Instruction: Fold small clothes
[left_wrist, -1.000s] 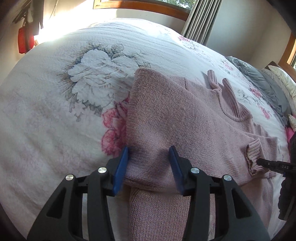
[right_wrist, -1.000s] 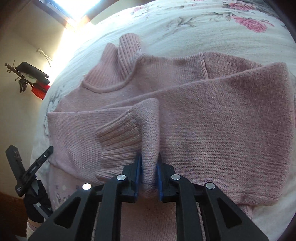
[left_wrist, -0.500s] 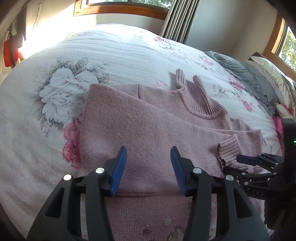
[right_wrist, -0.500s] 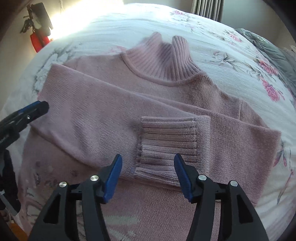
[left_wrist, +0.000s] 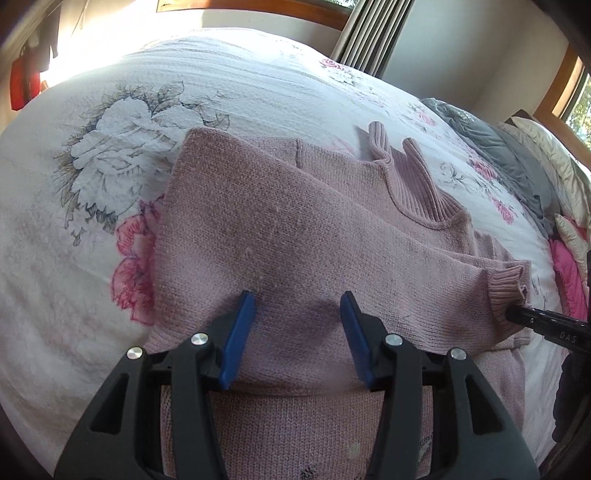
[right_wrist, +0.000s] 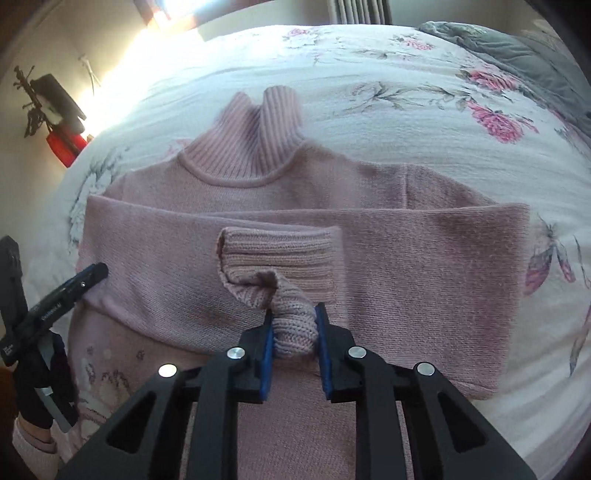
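A pink knit turtleneck sweater (right_wrist: 406, 258) lies on the floral bed, both sleeves folded across its chest. My right gripper (right_wrist: 294, 332) is shut on the ribbed cuff (right_wrist: 291, 321) of the top sleeve, whose near edge is pulled up into a bunch. In the left wrist view the sweater (left_wrist: 277, 236) spreads ahead, and my left gripper (left_wrist: 297, 328) stands open just above the lower edge of the folded left sleeve, nothing between its blue pads. The right gripper's tip (left_wrist: 546, 325) shows at the cuff (left_wrist: 508, 291) on the right.
The white bedspread (left_wrist: 92, 258) with pink and grey flowers extends all round. Grey bedding (left_wrist: 498, 147) and pillows (left_wrist: 554, 162) lie at the far right. A red object (right_wrist: 64, 147) hangs on the wall at left. A gloved hand (right_wrist: 40, 387) holds the left gripper.
The right gripper, open half a second ago over the flat cuff, has shut on the cuff and bunched it up. The left gripper stays open and has moved closer to the sleeve.
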